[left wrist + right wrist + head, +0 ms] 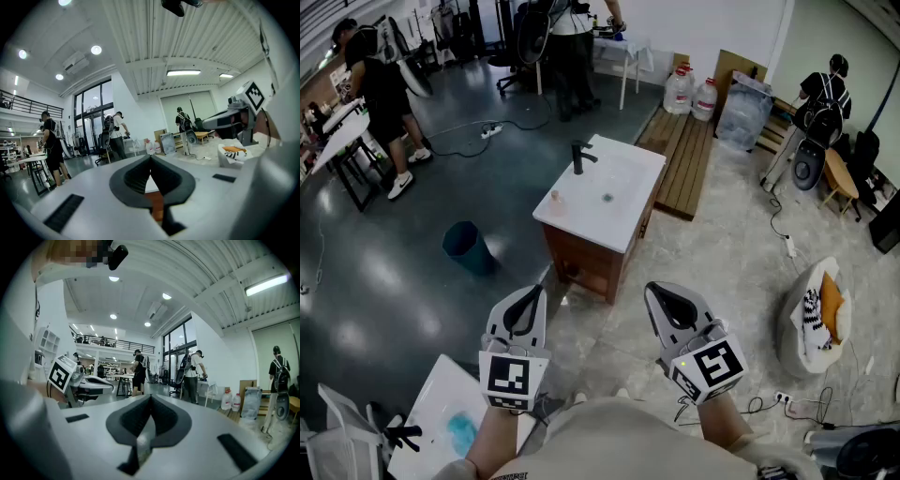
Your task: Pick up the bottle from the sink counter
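Left gripper [534,294]: lower centre-left of the head view. Jaws are clenched tip to tip. Its own view shows nothing between them.
Right gripper [659,294]: lower centre-right of the head view, level with the other unit. Jaws are clenched and grasp nothing.
Gripper spacing: the two units are side by side and apart. Both are well short of the sink counter.
Sink counter [623,211]: centre of the head view. It is a white top with a basin, on a brown wooden cabinet.
Bottle [555,199]: small and pale. It stands upright on the counter's left corner, at the edge nearer the grippers. Neither gripper touches it.
Faucet [579,157]: black, upright, at the counter's far left edge, beyond the bottle.
Bin [469,247]: blue, on the dark floor left of the cabinet.
Wooden platform [686,155]: slatted, upper right of the counter.
Water jugs [691,94]: two, at the platform's far end.
Second sink [441,403]: white, lower left corner of the frame.
Persons: one stands upper left [380,89], one top centre [572,47], and one upper right [820,103].
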Motion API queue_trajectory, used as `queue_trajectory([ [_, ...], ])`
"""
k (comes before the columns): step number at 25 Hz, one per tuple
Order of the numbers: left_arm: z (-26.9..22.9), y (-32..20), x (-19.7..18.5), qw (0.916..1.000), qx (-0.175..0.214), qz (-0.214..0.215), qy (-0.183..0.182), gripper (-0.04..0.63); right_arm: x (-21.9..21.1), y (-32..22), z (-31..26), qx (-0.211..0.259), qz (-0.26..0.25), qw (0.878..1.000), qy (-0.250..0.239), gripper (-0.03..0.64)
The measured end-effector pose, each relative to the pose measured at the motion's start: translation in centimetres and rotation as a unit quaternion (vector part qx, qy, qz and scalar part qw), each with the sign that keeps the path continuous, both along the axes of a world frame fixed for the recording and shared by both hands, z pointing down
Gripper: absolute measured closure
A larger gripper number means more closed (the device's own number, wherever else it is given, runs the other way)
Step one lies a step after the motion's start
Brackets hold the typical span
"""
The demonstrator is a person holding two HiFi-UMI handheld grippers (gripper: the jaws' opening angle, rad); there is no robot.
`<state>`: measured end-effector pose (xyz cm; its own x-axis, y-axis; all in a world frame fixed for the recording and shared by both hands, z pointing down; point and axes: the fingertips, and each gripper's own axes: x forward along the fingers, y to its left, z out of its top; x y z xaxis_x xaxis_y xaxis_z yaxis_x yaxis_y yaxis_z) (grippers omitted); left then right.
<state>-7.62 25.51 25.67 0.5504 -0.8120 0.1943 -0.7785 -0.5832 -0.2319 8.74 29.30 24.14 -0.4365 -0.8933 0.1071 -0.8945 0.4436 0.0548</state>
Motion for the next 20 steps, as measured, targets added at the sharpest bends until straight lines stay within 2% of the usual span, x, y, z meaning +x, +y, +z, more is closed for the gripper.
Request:
queue_trajectory([
  [9, 0.4, -1.5, 2.5, 0.9999, -0.003, 0.002, -0.011, 0.589, 2.3, -1.8, 0.7, -0.002, -0.002, 1.000, -0.004, 0.620],
  [20, 1.5, -1.2, 6.1, 0.9997, -0.010, -0.010, -0.022, 0.589, 5.3, -2.0, 1.9, -0.005, -0.027, 1.000, 0.004, 0.620],
])
